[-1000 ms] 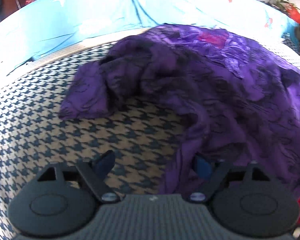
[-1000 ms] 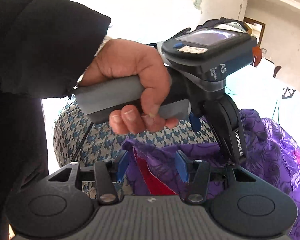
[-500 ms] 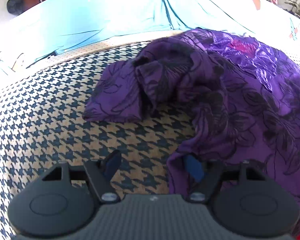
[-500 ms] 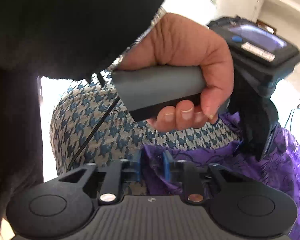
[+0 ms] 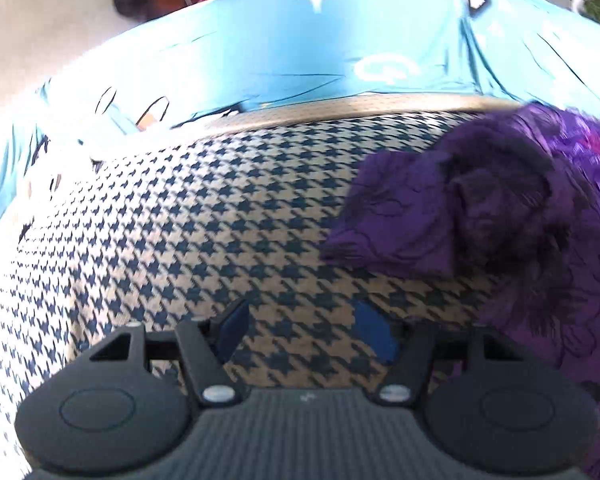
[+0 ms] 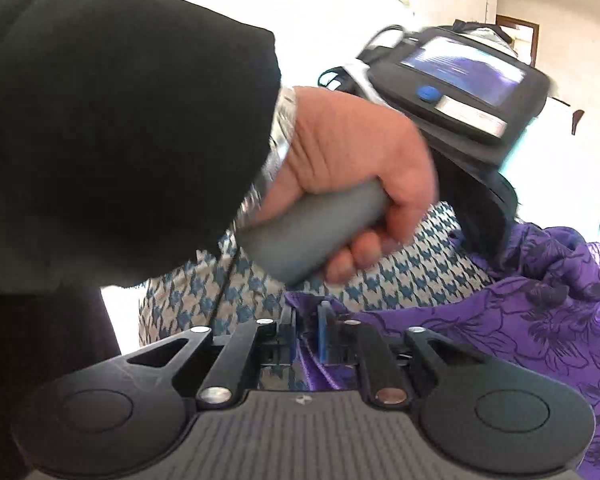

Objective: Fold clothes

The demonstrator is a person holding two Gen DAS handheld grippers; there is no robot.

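- Broadly, a houndstooth-patterned surface in dark blue and beige carries everything; whether it is a cushion or a cloth cover I cannot tell.
- Behind it lies a light blue sheet printed with white stars and shapes, edged by a pale strip along the houndstooth.
- The purple garment, dark floral print on shiny fabric, sits crumpled on the right part of the houndstooth surface in the left wrist view (1 loose flap points toward the middle).
- A black sleeve and a hand grip the grey handle of the left hand-held gripper, which shows in the right wrist view with a small lit screen on top.
- The left hand-held gripper's 2 blue pads stand apart and are closing, with only houndstooth fabric between them; the garment lies just to their right.
- The right hand-held gripper is clamped on a fold at the garment's edge.
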